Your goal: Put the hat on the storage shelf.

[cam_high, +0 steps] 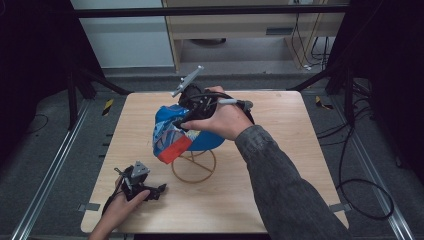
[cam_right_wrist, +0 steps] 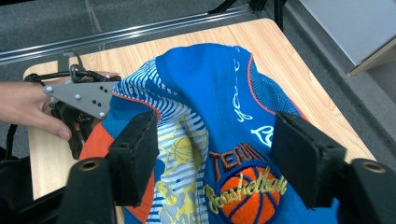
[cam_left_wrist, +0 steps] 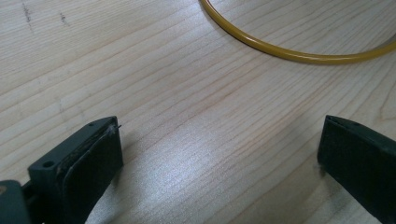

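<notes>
A blue cap [cam_high: 187,131] with an orange brim sits on top of a yellow wire stand [cam_high: 194,167] in the middle of the table [cam_high: 270,165]. The cap has a basketball picture and stripes on it. It looks like the job is to put the cap on the stand, and that part seems almost done. The cap rests on the stand, though it leans a bit to one side with its brim hanging low. What may be left is to let go fully, pull the hand away, and maybe set the cap straight.

The right gripper [cam_high: 192,107] is right at the cap, on the side far from the person. In the right gripper view its jaws stand fairly wide, one on each side of the cap's top, and the black pads [cam_right_wrist: 140,154] do not squeeze the cloth. So the cap is between them but loose.

The left gripper [cam_high: 137,186] rests low on the table, near the stand, on the side close to the person. In the left gripper view its jaws are wide apart with only bare wood between them, and part of the stand's yellow ring [cam_left_wrist: 299,55] lies just ahead. It holds nothing.
</notes>
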Demonstrator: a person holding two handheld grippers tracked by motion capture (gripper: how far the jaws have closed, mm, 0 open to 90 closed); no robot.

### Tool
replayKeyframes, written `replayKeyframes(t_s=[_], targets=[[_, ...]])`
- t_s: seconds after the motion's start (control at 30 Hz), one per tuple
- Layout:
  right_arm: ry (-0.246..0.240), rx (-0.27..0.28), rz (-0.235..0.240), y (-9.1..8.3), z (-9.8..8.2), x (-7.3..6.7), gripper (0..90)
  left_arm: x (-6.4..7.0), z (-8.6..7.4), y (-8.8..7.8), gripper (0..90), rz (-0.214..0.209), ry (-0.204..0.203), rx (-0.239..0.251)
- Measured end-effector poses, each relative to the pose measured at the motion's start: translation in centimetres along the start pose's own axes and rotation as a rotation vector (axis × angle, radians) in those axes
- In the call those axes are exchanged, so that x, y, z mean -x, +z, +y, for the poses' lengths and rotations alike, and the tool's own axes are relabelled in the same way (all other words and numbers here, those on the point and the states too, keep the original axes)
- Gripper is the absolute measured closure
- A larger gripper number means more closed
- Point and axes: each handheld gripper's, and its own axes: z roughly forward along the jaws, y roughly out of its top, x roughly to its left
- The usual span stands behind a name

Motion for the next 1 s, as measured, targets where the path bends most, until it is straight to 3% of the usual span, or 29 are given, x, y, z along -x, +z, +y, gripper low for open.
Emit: replayKeyframes(t_s=[0.6,1.0], targets=[[0.048,0.024,-0.023,-0.3,-0.7,-0.2,12.5,0.0,0.0,0.0,0.0,-0.002,0.000,0.001],[0.063,0.048,-0.039,-0.8,-1.4,-0.3,7.3,0.0,0.0,0.0,0.0,-0.003,-0.002,0.001]])
